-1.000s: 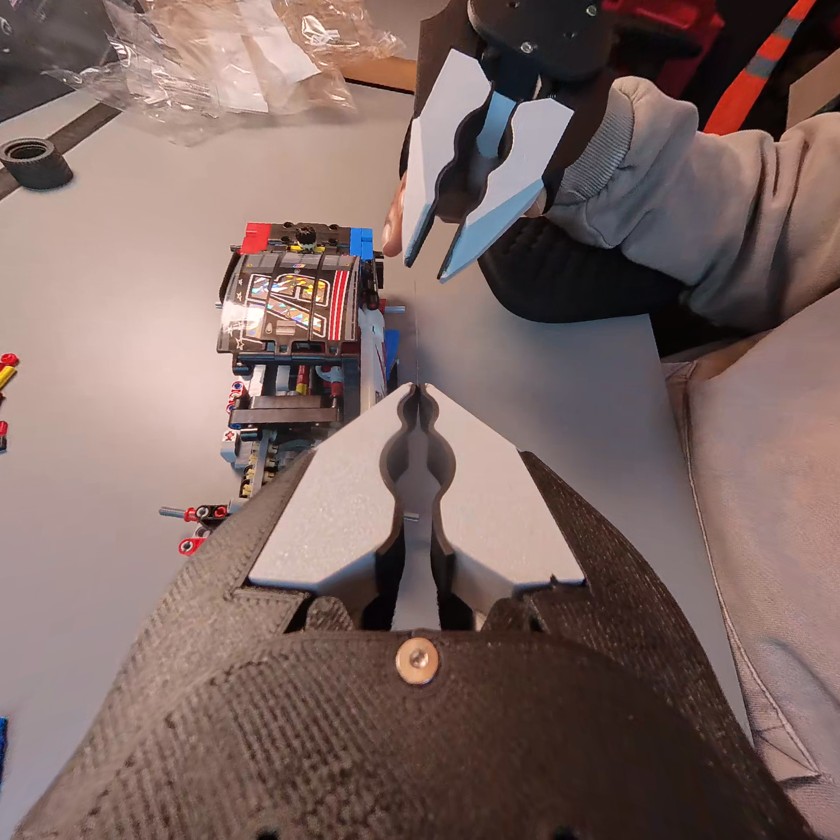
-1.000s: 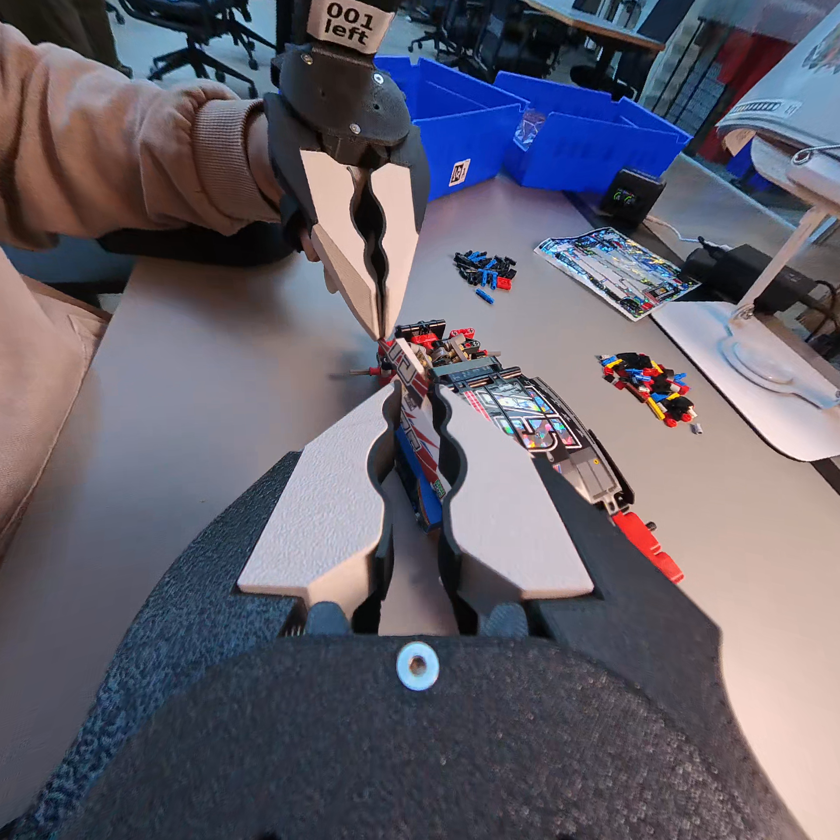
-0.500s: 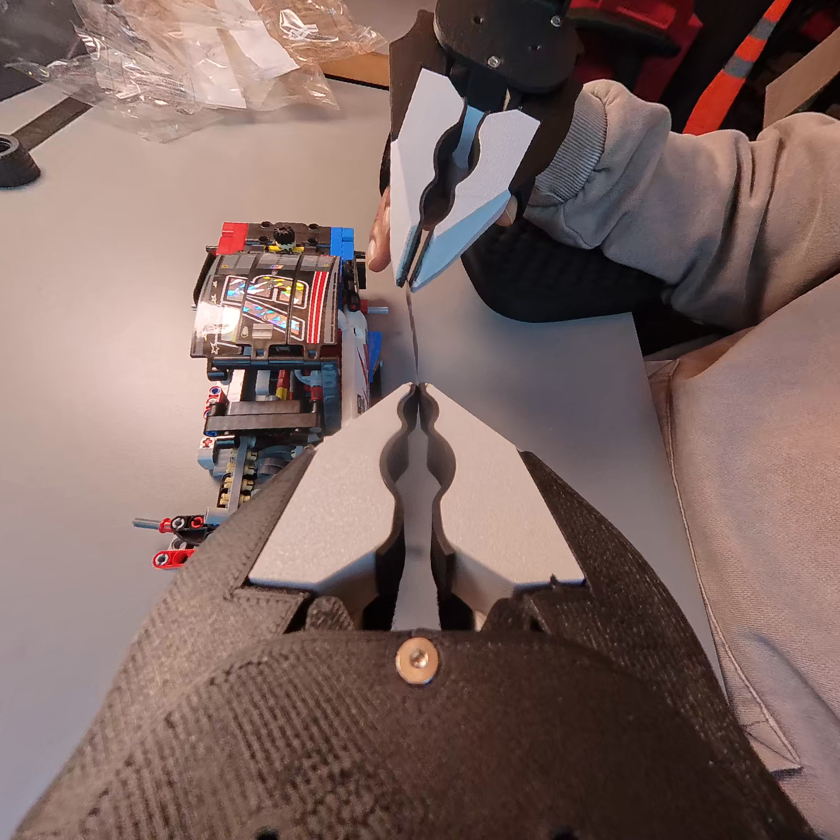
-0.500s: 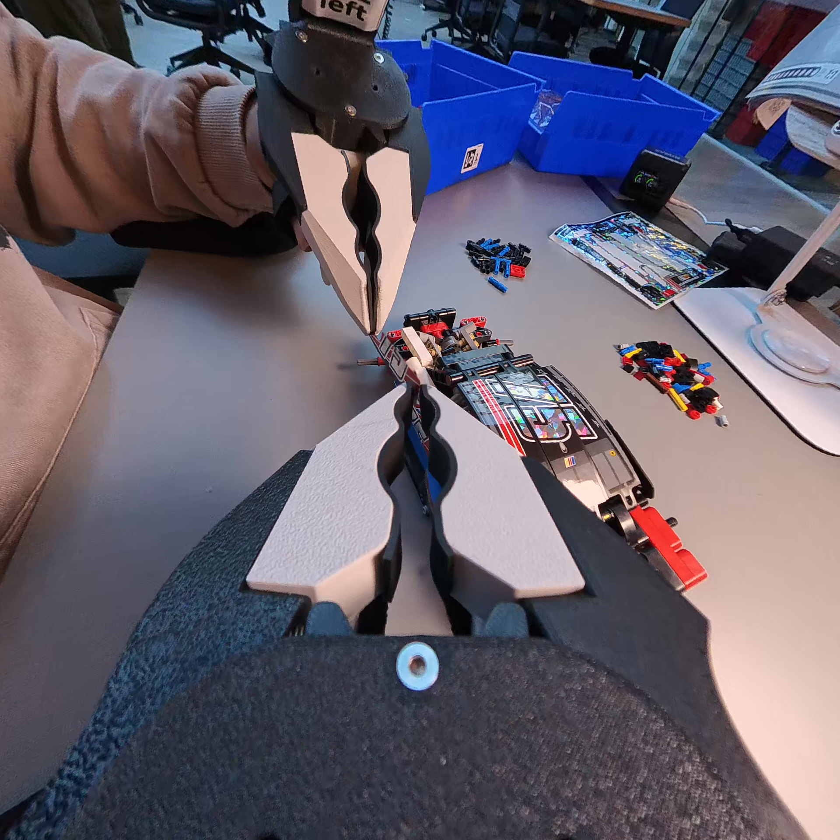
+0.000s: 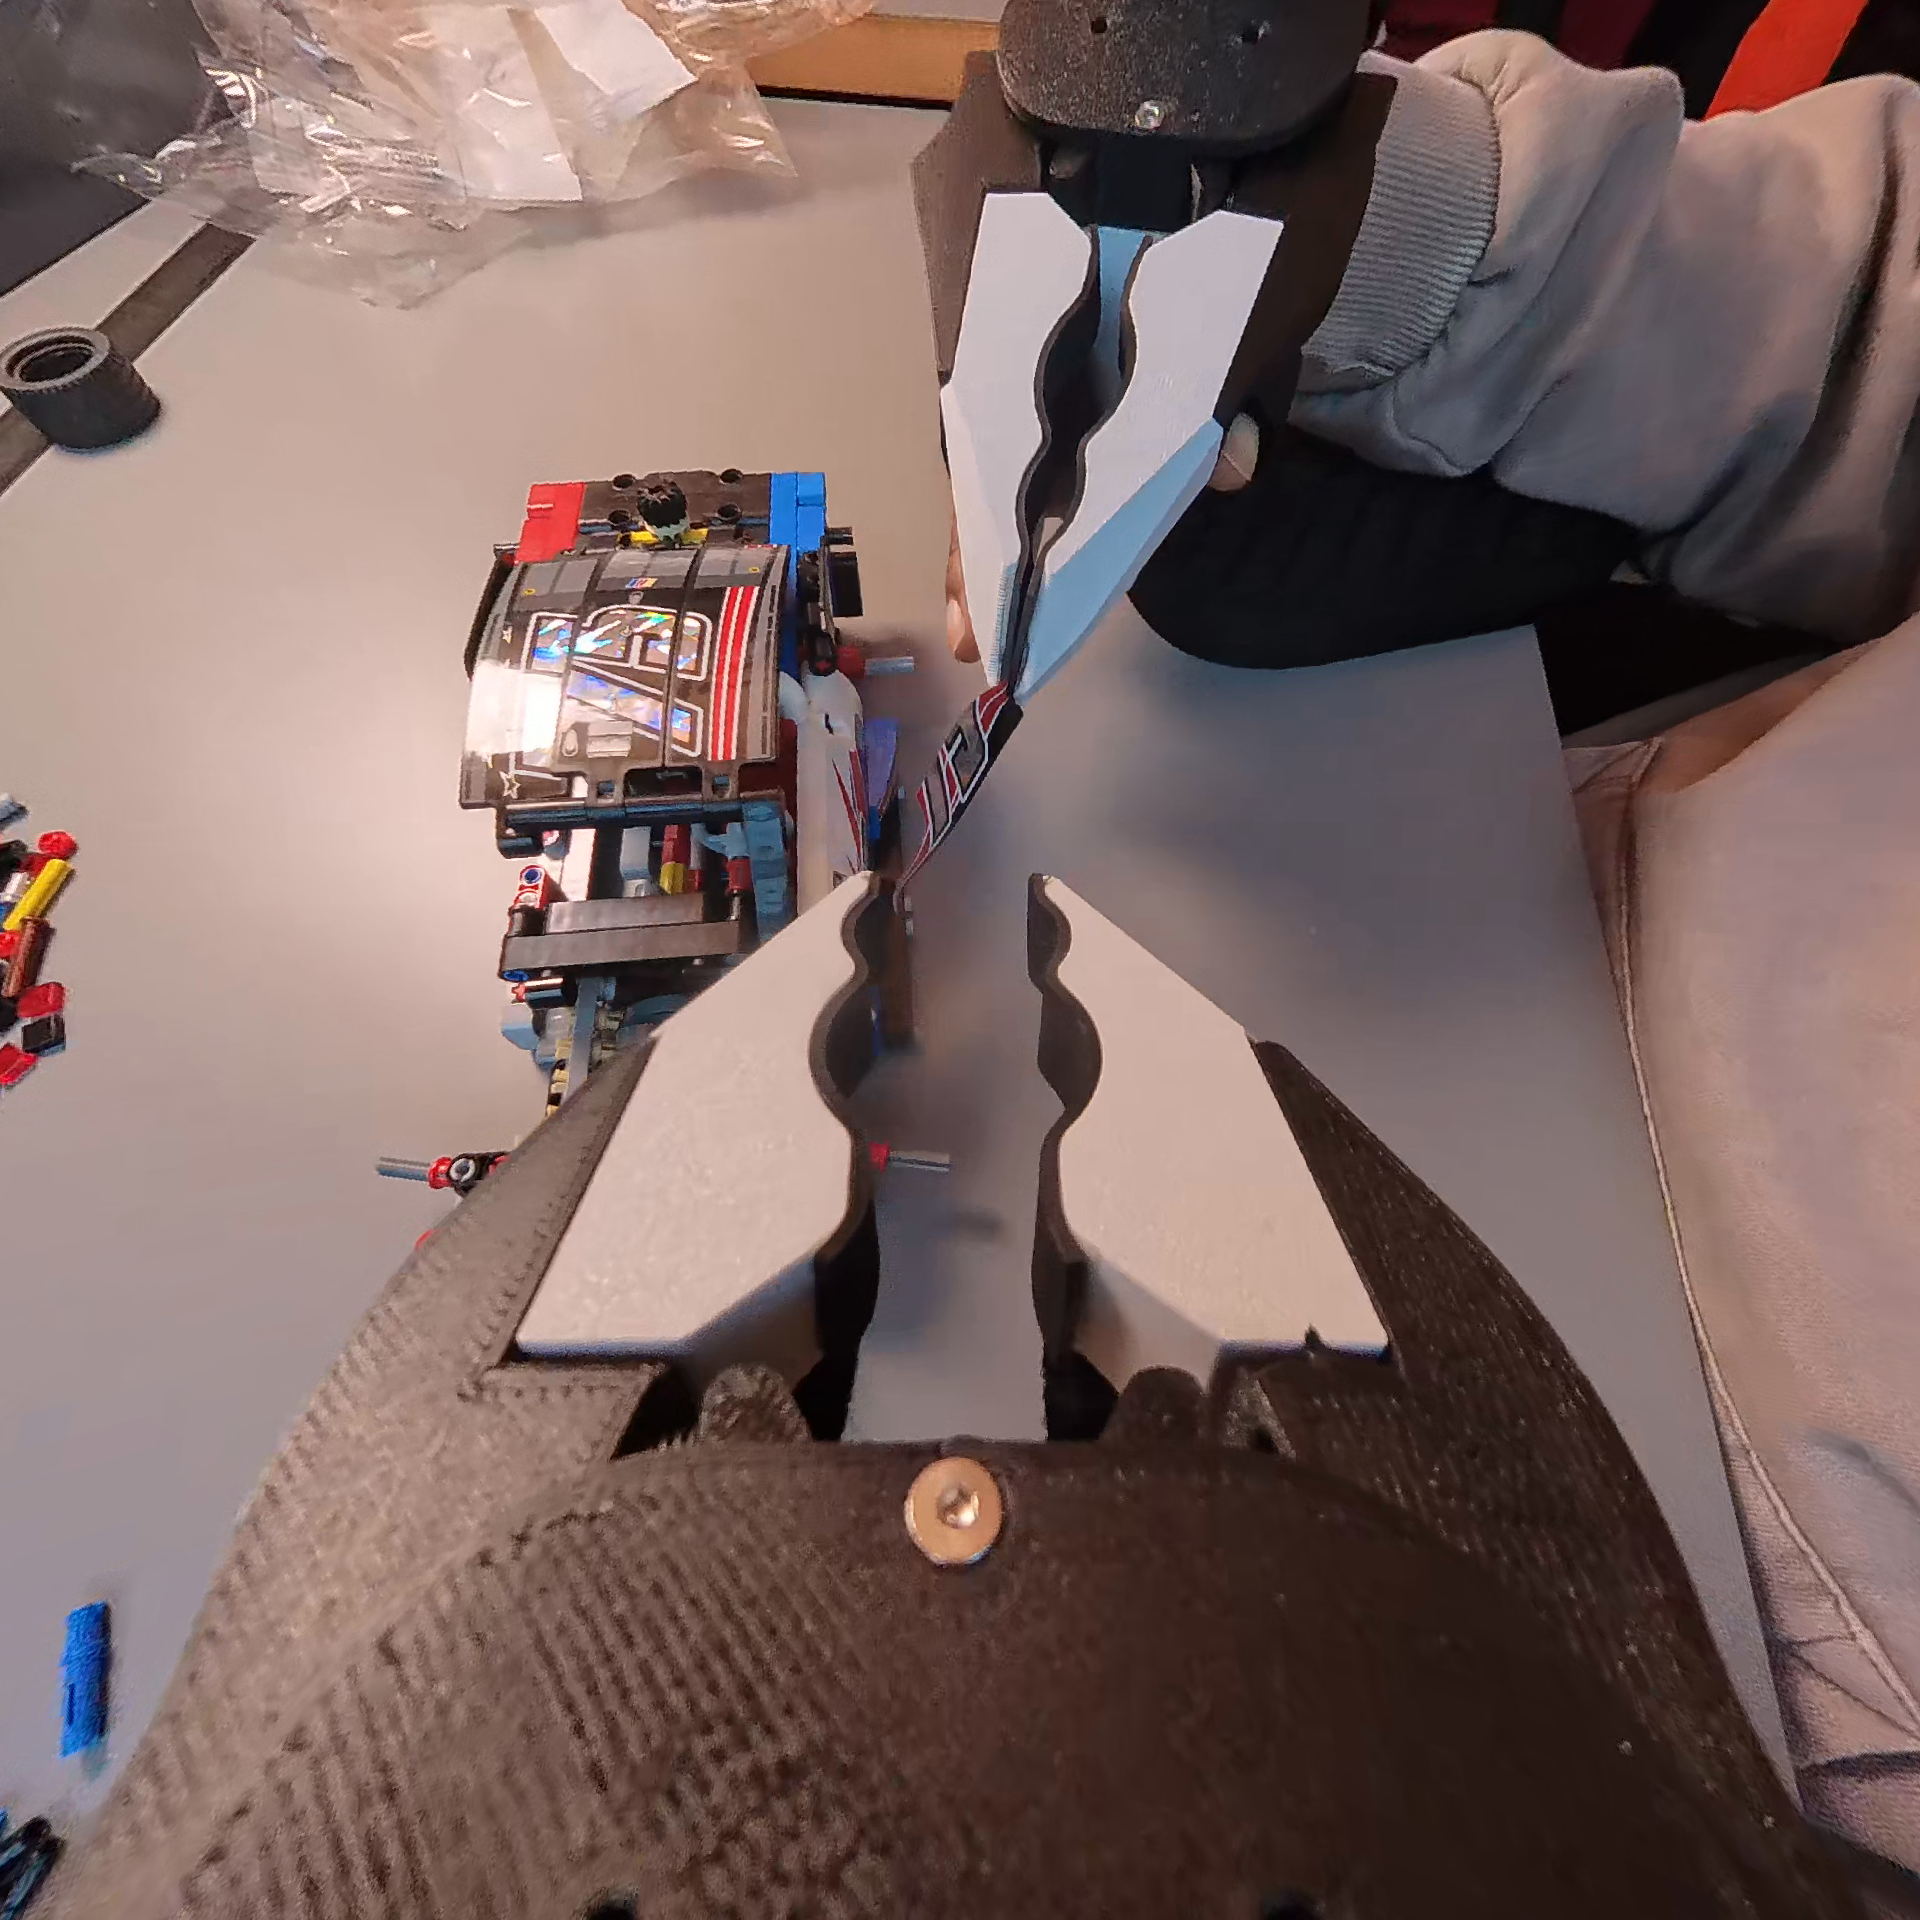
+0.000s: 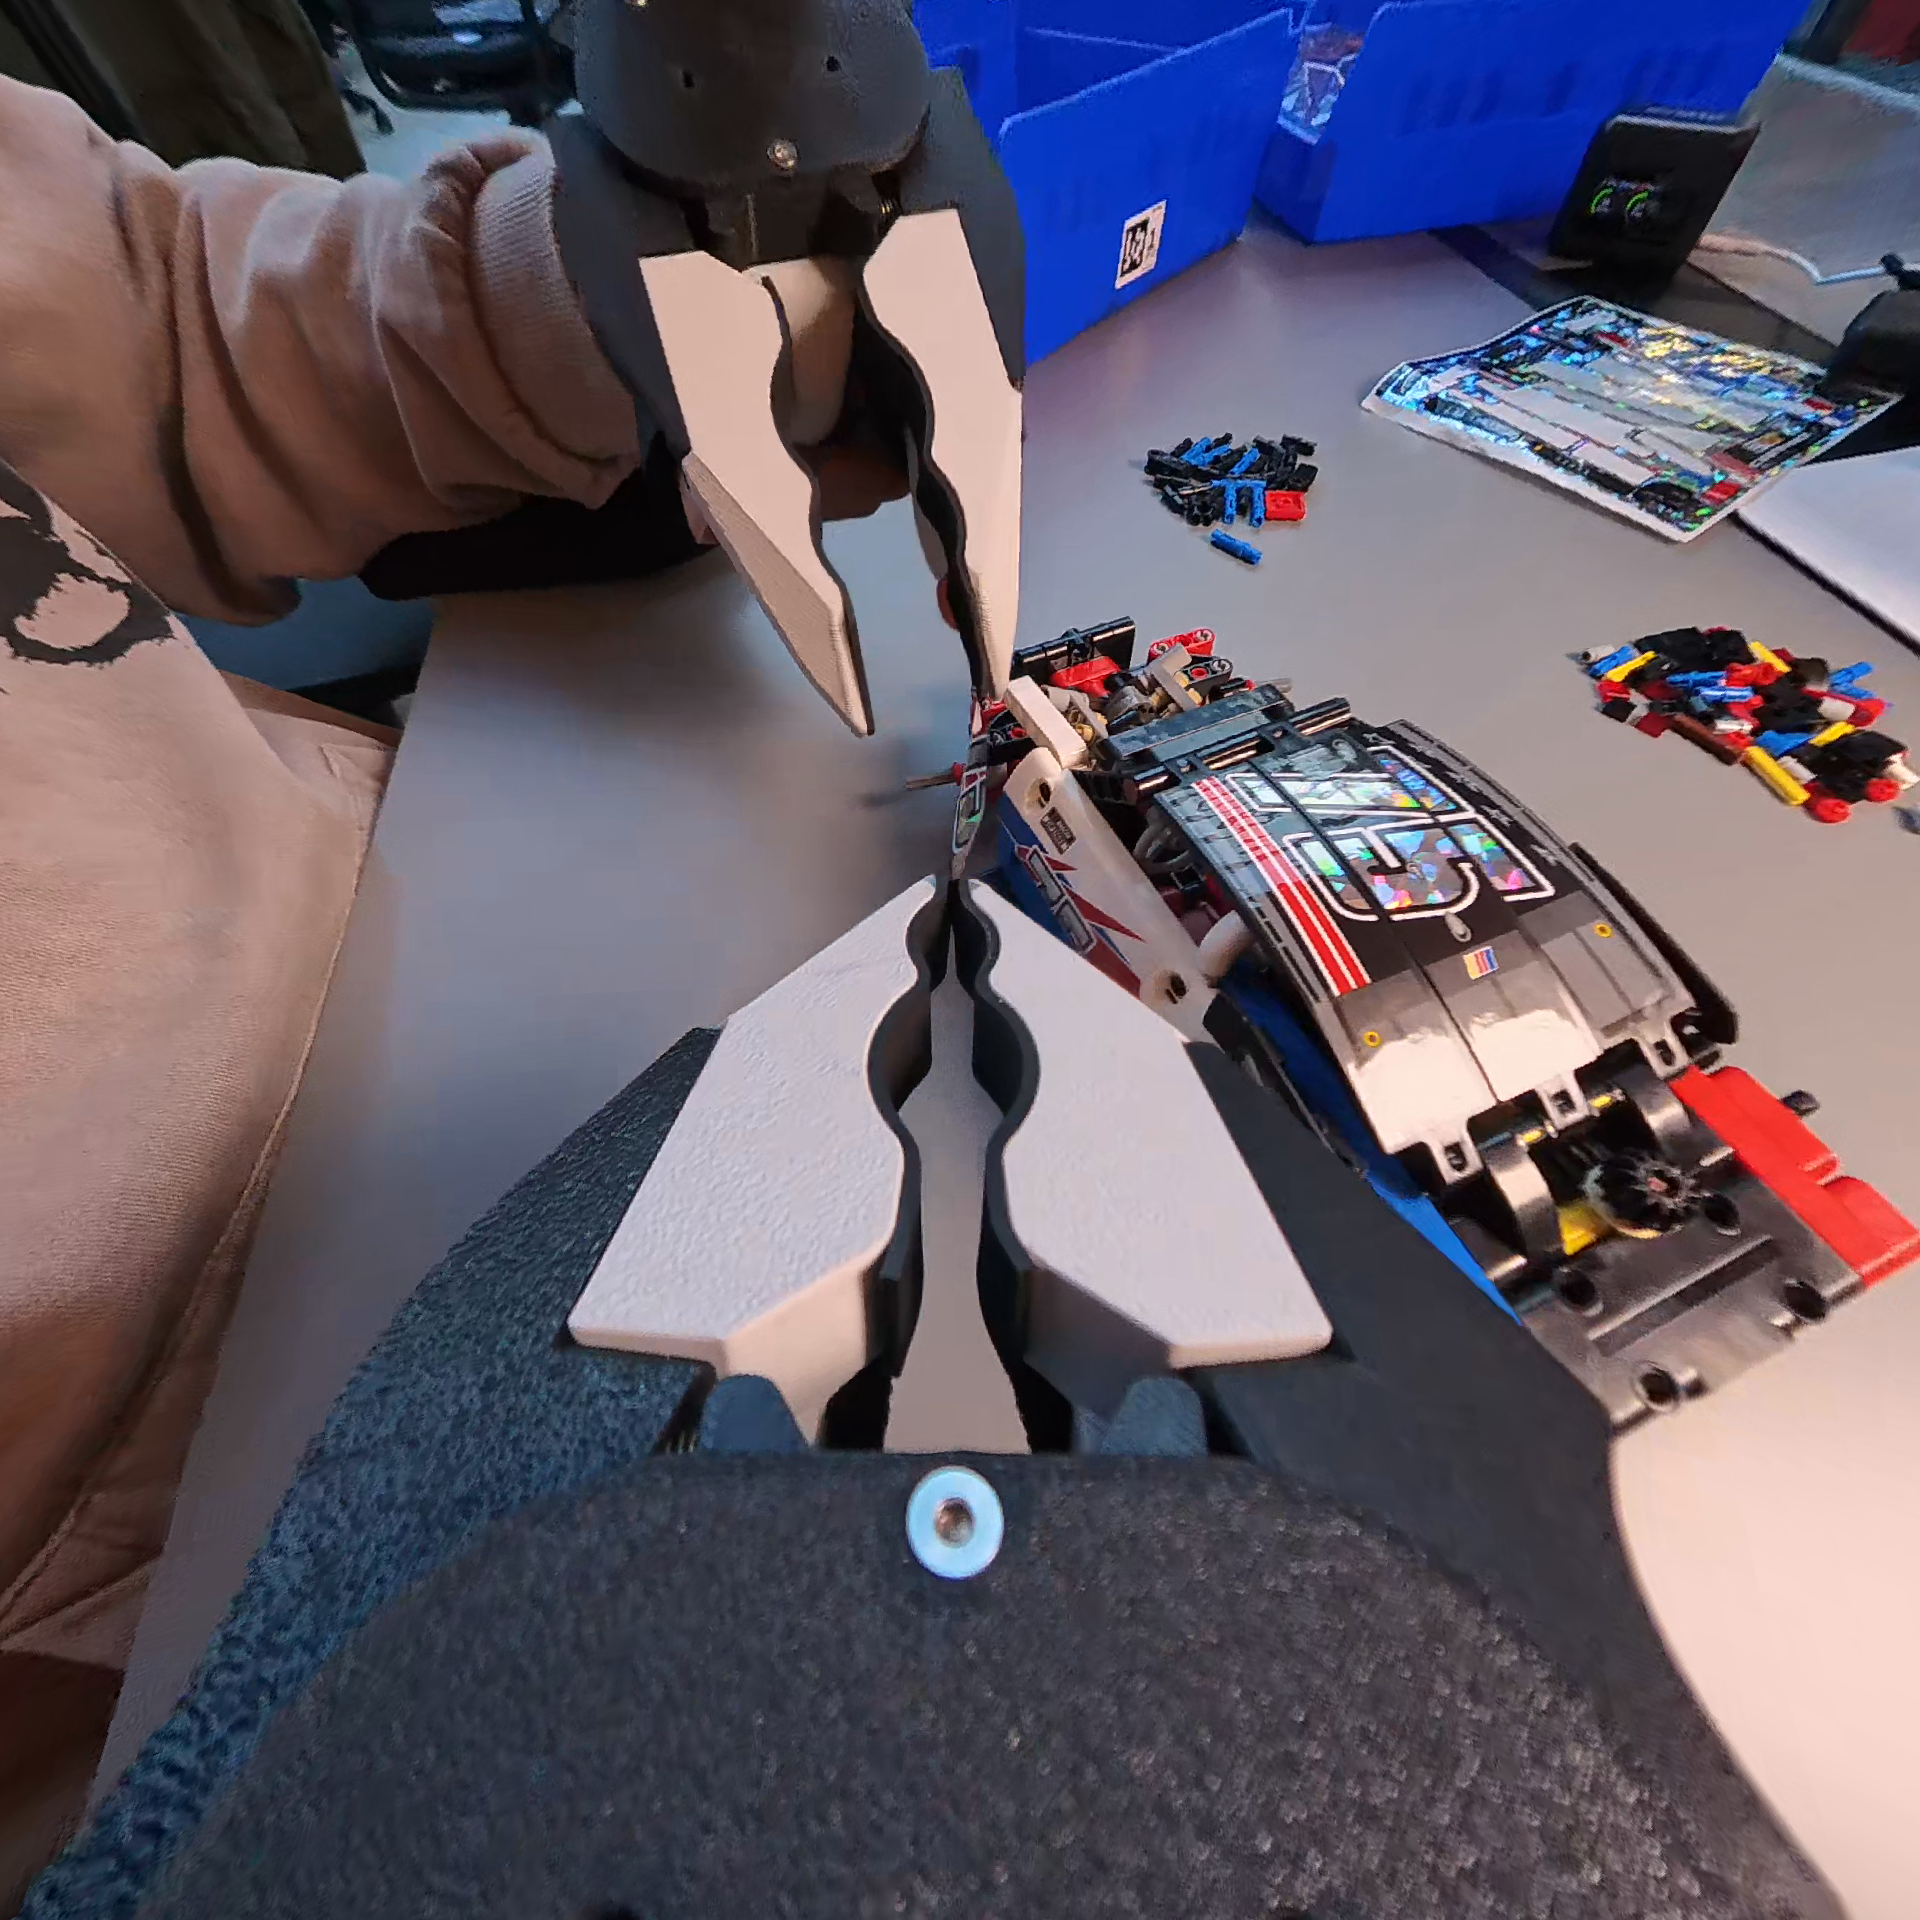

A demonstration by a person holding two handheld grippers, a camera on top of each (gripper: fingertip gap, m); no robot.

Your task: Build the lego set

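glossy plastic lego car (image 6: 1403, 935), matt grey table (image 5: 1247, 831), crinkled clear plastic bags (image 5: 468, 135)

In the right wrist view the lego car (image 6: 1382, 935) lies on the table (image 6: 623, 831), right of both grippers; a loose-parts pile (image 6: 1756, 717) sits farther right, the sticker sheet (image 6: 1621, 405) and bins (image 6: 1143, 135) beyond

L gripper (image 5: 951, 883) opened, releasing sticker (image 5: 956, 774); R gripper (image 6: 954, 888) shut, holding it
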